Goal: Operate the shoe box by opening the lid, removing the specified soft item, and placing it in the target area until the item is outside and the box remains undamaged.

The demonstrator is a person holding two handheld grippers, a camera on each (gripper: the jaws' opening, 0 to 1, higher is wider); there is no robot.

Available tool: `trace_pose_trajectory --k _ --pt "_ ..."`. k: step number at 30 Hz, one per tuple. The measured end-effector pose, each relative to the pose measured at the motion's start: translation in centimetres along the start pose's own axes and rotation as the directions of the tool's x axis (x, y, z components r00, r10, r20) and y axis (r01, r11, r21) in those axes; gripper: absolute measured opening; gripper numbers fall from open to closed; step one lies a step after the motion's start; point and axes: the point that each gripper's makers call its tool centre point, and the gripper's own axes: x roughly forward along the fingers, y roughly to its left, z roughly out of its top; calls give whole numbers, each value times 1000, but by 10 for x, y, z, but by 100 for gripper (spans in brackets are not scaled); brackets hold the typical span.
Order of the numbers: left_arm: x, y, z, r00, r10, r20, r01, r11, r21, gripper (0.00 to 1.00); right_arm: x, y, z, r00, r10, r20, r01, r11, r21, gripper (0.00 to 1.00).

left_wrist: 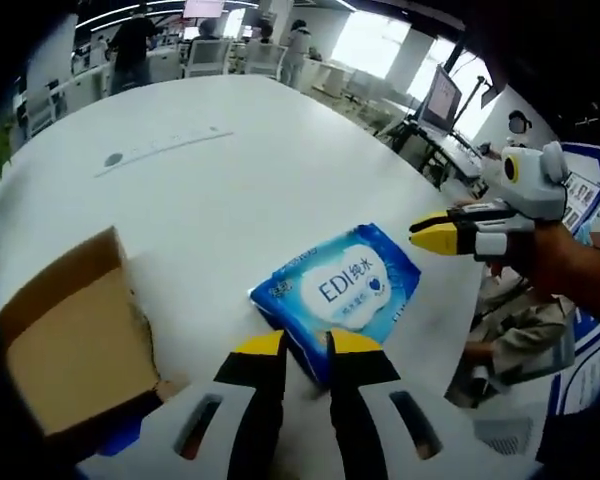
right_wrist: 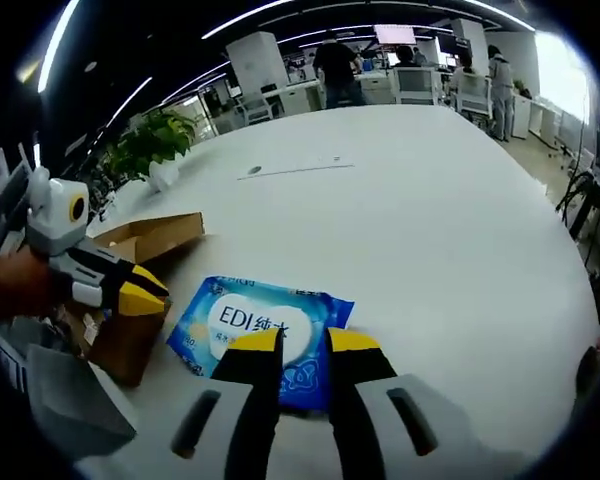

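Wet-wipes pack (left_wrist: 340,288): blue soft pack, out of the box and flat on the white table (left_wrist: 210,190), label up; in the right gripper view (right_wrist: 260,325) it lies just past the jaw tips.
Left gripper (left_wrist: 307,346): comes in low over the table, jaws level and a narrow gap apart, nothing between them; the yellow tips sit right at the pack's near edge, whether they touch it is hard to say.
Right gripper (right_wrist: 305,342): same story from the other side, jaws a narrow gap apart and holding nothing, tips over the pack's near edge.
Right gripper, seen from the left gripper view (left_wrist: 450,236): held out level by a hand (left_wrist: 555,258), yellow tips pointing at the pack's far corner, just beside it and clear of it.
Shoe box (left_wrist: 70,340): brown cardboard, open, just left of the left gripper and apart from the pack.
Beyond: office desks and monitors, with people standing well behind the table.
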Motion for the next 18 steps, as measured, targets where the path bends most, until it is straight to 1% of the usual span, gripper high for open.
trace_pose_trajectory --k 4,9,15,18 --pt "-11 -2 -3 1000 0 12 0 1000 4 13 -4 13 4 1000 2 9 -2 1000 -12 15" --pt "-26 0 -11 1000 1 24 -1 1000 -2 13 -7 28 3 1000 7 9 -6 1000 -27 14" --pt "-46 8 -21 999 11 37 -11 1000 -16 13 -9 50 3 1000 19 5 -19 999 -43 13" --pt "-56 14 -24 999 21 49 -20 999 -26 13 -7 64 4 999 32 3 -32 998 -54 13"
